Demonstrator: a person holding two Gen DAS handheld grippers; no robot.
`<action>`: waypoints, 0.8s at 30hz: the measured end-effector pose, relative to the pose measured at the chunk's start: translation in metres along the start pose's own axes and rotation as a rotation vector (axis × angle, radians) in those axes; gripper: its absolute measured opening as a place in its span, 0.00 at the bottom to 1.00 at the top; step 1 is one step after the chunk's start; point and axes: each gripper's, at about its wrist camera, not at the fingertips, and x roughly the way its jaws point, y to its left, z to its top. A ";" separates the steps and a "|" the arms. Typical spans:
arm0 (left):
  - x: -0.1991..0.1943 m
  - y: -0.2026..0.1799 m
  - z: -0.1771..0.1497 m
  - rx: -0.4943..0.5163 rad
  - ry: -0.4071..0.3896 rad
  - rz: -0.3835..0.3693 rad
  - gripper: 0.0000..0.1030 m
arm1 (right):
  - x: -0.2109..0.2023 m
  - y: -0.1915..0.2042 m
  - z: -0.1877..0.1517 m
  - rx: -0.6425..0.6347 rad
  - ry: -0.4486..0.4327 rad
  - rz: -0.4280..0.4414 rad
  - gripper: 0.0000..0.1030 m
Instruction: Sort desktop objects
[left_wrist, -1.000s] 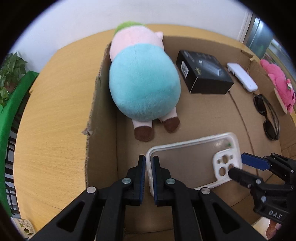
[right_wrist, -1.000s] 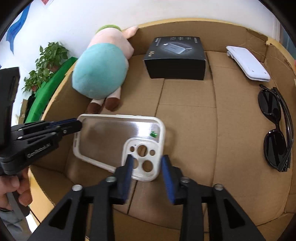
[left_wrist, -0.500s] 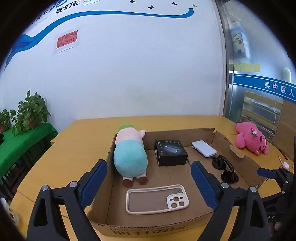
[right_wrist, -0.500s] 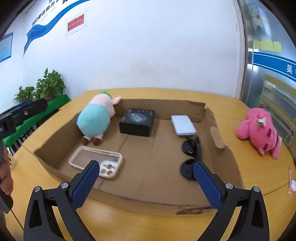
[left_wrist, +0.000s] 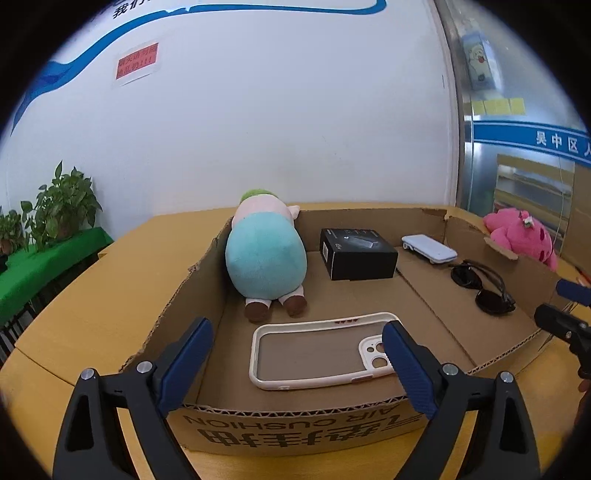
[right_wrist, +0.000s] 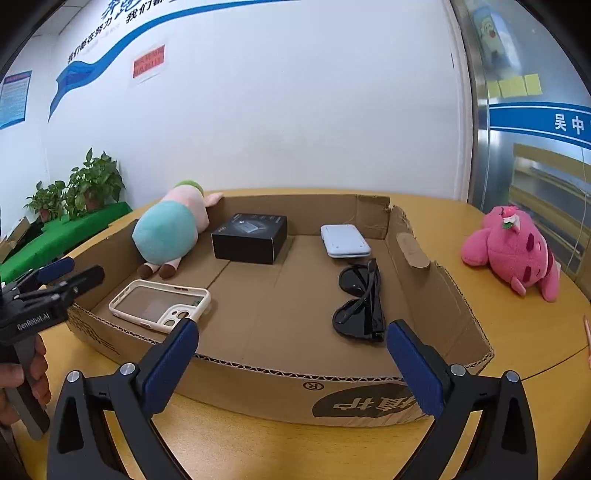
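A shallow cardboard box (left_wrist: 295, 424) (right_wrist: 258, 384) sits on the wooden table. In it lie a white phone case (left_wrist: 321, 350) (right_wrist: 159, 304), a teal and pink plush pig (left_wrist: 266, 254) (right_wrist: 170, 230), a black box (left_wrist: 356, 253) (right_wrist: 249, 238), a white power bank (left_wrist: 428, 249) (right_wrist: 343, 242) and black sunglasses (left_wrist: 480, 284) (right_wrist: 360, 302). A pink plush (left_wrist: 521, 232) (right_wrist: 513, 251) lies on the table outside the box at the right. My left gripper (left_wrist: 297, 354) is open and empty, in front of the box's near wall. My right gripper (right_wrist: 291, 354) is open and empty, also before the near wall.
The round wooden table (right_wrist: 258, 450) extends around the box. Potted plants on a green cloth (left_wrist: 55, 236) (right_wrist: 74, 199) stand at the left beyond the table. A white wall rises behind. The other gripper shows at each view's edge (left_wrist: 565, 321) (right_wrist: 44, 295).
Both grippers let go of the phone case, opened wide and pulled back and up out of the box. The case now lies flat on the box floor.
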 end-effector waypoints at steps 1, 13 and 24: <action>-0.001 0.000 0.001 -0.003 -0.003 0.003 0.92 | -0.001 0.001 -0.002 -0.002 -0.016 -0.003 1.00; 0.000 0.003 0.000 -0.022 0.007 0.028 0.99 | 0.000 0.000 -0.002 -0.004 -0.026 0.000 1.00; 0.001 0.004 0.000 -0.023 0.007 0.028 0.99 | 0.000 -0.001 -0.002 -0.004 -0.026 0.000 1.00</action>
